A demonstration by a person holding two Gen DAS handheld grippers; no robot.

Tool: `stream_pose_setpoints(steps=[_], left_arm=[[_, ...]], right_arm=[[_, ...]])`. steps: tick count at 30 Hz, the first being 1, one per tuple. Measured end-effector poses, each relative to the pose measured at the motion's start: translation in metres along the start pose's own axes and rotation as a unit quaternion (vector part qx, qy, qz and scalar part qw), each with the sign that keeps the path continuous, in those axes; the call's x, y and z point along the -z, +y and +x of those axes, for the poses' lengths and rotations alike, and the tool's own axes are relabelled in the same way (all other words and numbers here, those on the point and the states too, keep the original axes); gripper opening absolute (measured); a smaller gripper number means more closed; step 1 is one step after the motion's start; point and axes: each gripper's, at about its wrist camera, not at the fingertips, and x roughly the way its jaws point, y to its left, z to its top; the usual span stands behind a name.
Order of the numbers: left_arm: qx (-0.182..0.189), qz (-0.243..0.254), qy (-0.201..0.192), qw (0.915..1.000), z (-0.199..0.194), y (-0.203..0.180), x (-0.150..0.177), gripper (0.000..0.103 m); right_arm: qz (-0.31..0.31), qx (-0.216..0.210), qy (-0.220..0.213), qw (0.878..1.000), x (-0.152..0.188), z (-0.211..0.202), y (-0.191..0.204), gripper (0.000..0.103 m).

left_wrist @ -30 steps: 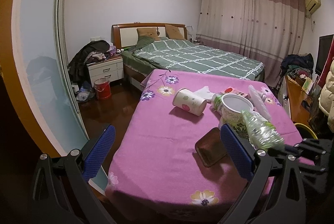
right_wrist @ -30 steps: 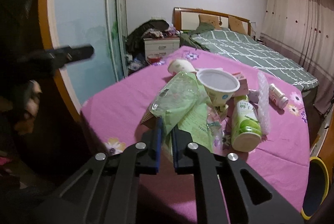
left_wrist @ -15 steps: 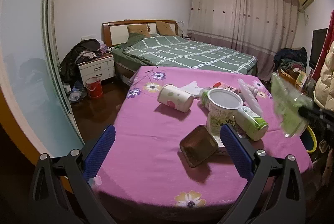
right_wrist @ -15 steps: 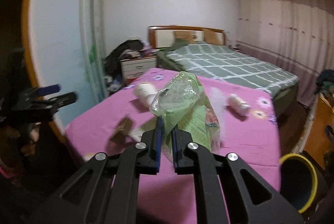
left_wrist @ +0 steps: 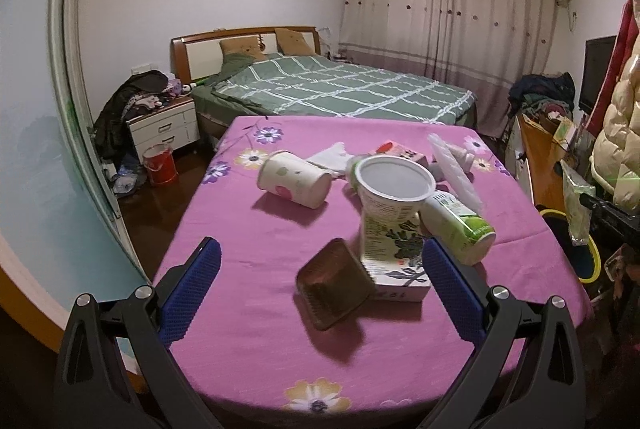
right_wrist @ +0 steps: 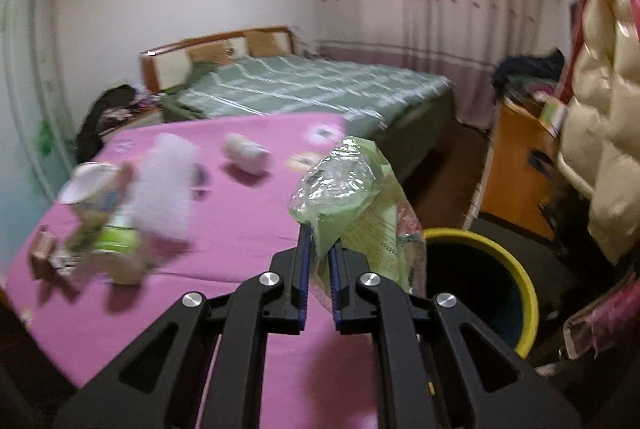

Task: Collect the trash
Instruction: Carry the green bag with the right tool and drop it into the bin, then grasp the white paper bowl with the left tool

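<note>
Green plastic wrapper [right_wrist: 352, 197] pinched in right tool [right_wrist: 318, 249], held near yellow-rimmed bin [right_wrist: 484, 289] for dropping; left tool [left_wrist: 320, 277] spread wide over bench [left_wrist: 240, 309] litter.

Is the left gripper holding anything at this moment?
No, the left gripper is wide open over the table, its fingers far apart and touching none of the trash.

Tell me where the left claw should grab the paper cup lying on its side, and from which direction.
Grip the paper cup across its round wall near the middle, coming down from above. It lies on its side on the pink cloth, mouth pointing away to the left and base toward the right, with bare cloth in front. The left claw is already open wide.
</note>
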Motion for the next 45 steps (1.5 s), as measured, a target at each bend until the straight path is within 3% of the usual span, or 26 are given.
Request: stream_pose_setpoints(steps=[10, 15, 18, 25, 29, 35, 39, 45], left_arm=[[0.013, 0.016, 0.021, 0.9996, 0.025, -0.031, -0.002, 0.099], [0.016, 0.021, 0.029, 0.9992, 0.034, -0.038, -0.002, 0.099], [0.017, 0.02, 0.034, 0.9991, 0.038, -0.037, 0.0, 0.099], [0.005, 0.016, 0.058, 0.9982, 0.054, -0.03, 0.013, 0.099], [0.005, 0.021, 0.051, 0.9985, 0.061, -0.03, 0.006, 0.099], [0.018, 0.056, 0.057, 0.9967, 0.086, -0.053, -0.01, 0.099], [0.008, 0.095, 0.075, 0.9926, 0.11, -0.075, -0.021, 0.099], [0.012, 0.112, 0.104, 0.9882, 0.146, -0.089, -0.036, 0.099]], right_arm=[[0.044, 0.049, 0.078, 0.995, 0.032, 0.078, -0.06, 0.012], [0.046, 0.064, 0.086, 0.993, 0.04, 0.088, -0.068, 0.038], [0.047, 0.071, 0.083, 0.993, 0.039, 0.087, -0.067, 0.042], [0.053, 0.068, 0.071, 0.994, 0.033, 0.079, -0.065, 0.045], [0.053, 0.065, 0.064, 0.994, 0.03, 0.075, -0.062, 0.045], [0.056, 0.061, 0.059, 0.995, 0.028, 0.072, -0.061, 0.046], [0.057, 0.059, 0.059, 0.995, 0.028, 0.071, -0.061, 0.046], [0.064, 0.061, 0.061, 0.994, 0.028, 0.074, -0.065, 0.047]])
